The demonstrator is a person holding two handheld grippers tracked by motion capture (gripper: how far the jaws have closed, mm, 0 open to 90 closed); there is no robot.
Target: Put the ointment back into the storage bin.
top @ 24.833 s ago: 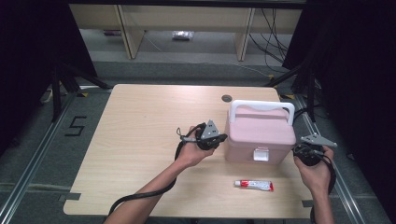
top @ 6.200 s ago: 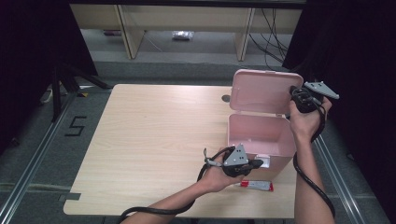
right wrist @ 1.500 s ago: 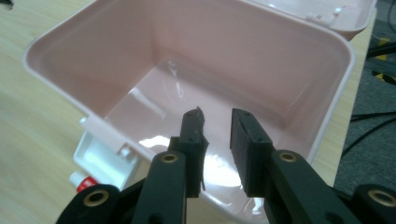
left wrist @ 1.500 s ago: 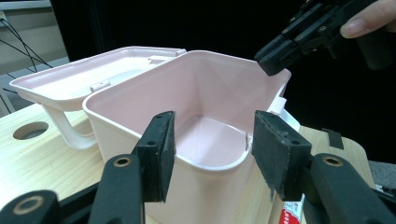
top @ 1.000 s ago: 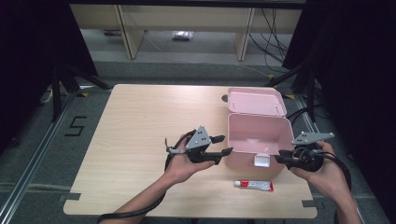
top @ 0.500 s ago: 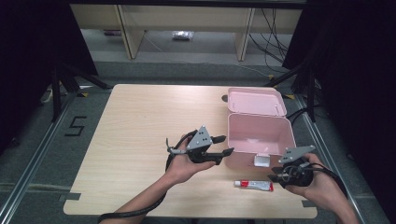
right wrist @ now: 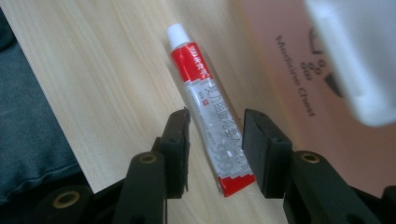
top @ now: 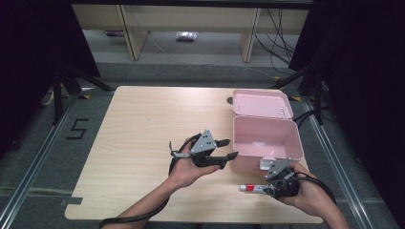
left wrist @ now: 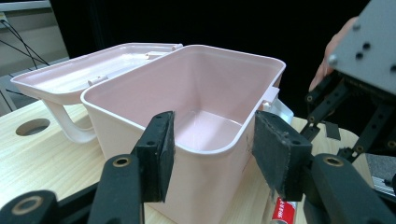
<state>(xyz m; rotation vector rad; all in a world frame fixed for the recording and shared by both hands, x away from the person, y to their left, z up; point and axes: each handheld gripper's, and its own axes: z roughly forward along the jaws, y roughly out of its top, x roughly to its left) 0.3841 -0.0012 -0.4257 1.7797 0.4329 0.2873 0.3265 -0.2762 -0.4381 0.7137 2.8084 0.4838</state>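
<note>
Your right gripper [right wrist: 214, 151] straddles the ointment tube [right wrist: 209, 108], jaws spread and just been opening, pads not yet pressing. The tube lies flat on the table [top: 143, 124] just beside the front wall of the pink box [top: 267, 143]. Risks: closing off-centre squirts it sideways, or a pad scrapes the wood; the tail end sits near the table edge, so a nudge could drop it. Your right hand points down at the tube; your left gripper [top: 224, 149] hovers released beside the open box.
</note>
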